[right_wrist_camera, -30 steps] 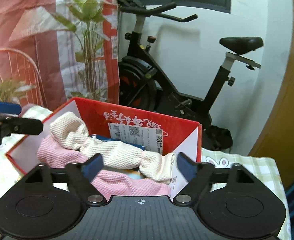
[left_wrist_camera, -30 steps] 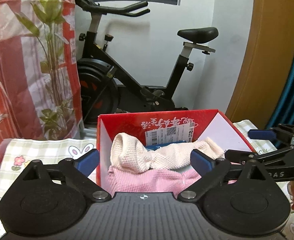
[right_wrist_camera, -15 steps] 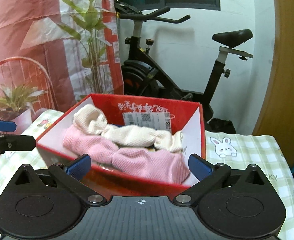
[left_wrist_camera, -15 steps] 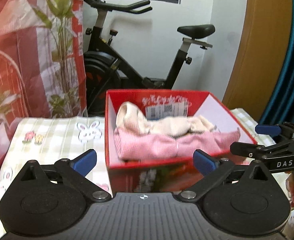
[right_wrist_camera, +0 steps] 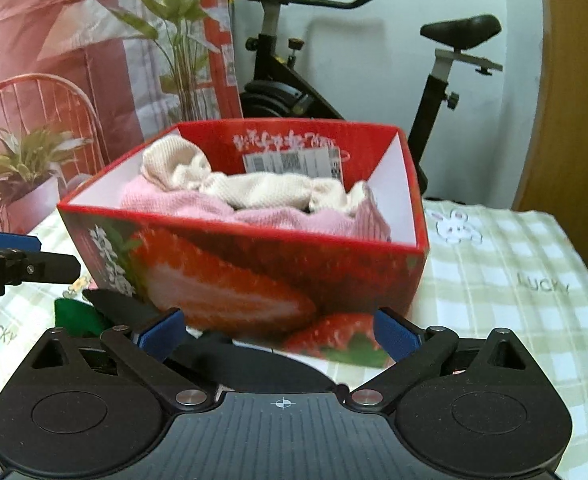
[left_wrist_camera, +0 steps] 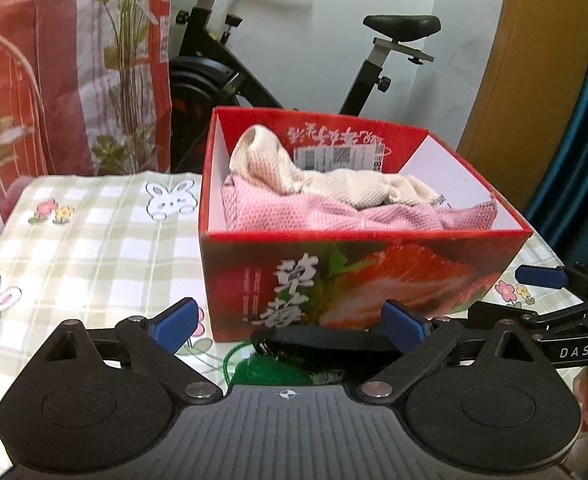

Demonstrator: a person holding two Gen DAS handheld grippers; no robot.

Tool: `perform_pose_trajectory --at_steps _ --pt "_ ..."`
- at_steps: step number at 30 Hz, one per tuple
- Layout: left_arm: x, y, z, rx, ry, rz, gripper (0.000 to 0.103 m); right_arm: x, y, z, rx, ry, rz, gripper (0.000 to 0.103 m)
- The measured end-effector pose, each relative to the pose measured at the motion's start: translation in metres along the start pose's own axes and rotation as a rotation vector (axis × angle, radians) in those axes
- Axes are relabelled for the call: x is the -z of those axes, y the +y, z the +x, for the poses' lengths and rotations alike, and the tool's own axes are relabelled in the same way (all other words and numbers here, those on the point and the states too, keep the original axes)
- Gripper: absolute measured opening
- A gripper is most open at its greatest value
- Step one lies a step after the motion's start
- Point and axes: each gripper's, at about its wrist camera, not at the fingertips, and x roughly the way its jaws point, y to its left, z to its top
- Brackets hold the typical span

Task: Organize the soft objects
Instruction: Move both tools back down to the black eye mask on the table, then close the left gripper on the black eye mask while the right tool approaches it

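A red strawberry box [left_wrist_camera: 334,276] [right_wrist_camera: 253,276] stands on the checked tablecloth. Inside it a cream knitted cloth [left_wrist_camera: 334,184] [right_wrist_camera: 261,190] lies on top of a pink one [left_wrist_camera: 314,216] [right_wrist_camera: 181,204]. My left gripper [left_wrist_camera: 288,324] is open, low in front of the box's front wall. My right gripper [right_wrist_camera: 278,334] is wide open beside it, its jaws closing slightly with nothing gripped. Just in front of both, a black soft strip [left_wrist_camera: 322,338] [right_wrist_camera: 253,364] lies against a green fabric piece [left_wrist_camera: 269,368] [right_wrist_camera: 73,316] on the table.
The tablecloth [left_wrist_camera: 93,240] with rabbit prints stretches to the left and right [right_wrist_camera: 514,280] of the box. Behind the table stand an exercise bike [left_wrist_camera: 374,80], a plant [right_wrist_camera: 181,60] and a red-and-white curtain [left_wrist_camera: 33,60]. A wooden panel [left_wrist_camera: 534,60] is at the right.
Both grippers have drawn back and sunk from over the box to its front side. The box's front wall and the black and green things have come into view. The right jaws widened.
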Motion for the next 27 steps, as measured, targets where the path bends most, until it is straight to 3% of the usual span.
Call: perform_pose_trajectory --at_steps 8,16,27 --pt "0.007 0.009 0.011 0.006 0.022 -0.05 0.088 0.011 -0.005 0.018 0.006 0.031 0.043 0.097" --pt "0.013 0.01 0.019 0.098 0.042 -0.091 0.054 0.03 -0.002 0.038 -0.023 0.087 0.066 0.089" --pt "0.02 0.006 0.033 0.13 0.075 -0.115 0.052 0.071 -0.006 0.032 -0.064 0.078 0.064 0.088"
